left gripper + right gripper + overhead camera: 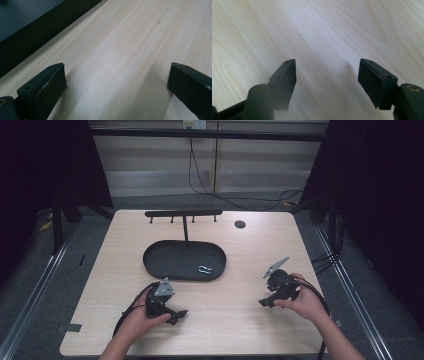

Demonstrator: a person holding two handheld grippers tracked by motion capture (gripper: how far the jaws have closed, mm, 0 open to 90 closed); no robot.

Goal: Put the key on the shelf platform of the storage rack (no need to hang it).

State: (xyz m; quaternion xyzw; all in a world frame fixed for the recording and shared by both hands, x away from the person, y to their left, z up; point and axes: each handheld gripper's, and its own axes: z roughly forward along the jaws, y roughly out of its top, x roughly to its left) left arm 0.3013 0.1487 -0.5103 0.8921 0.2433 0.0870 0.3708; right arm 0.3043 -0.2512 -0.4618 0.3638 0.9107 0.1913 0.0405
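Note:
A black oval tray (165,262) lies in the middle of the wooden table, with a small silver carabiner (205,269) inside it at the right. From the tray's back rises a thin post carrying a black hook bar (183,213). My left gripper (179,316) rests low on the table in front of the tray, open and empty; its jaws stand wide apart over bare wood (115,75). My right gripper (265,302) sits at the right front, also open with nothing between its jaws (327,72).
A dark round hole (240,224) marks the table's far right. The table's dark edge (37,32) runs across the upper left of the left gripper view. Cables hang behind the table by the back wall.

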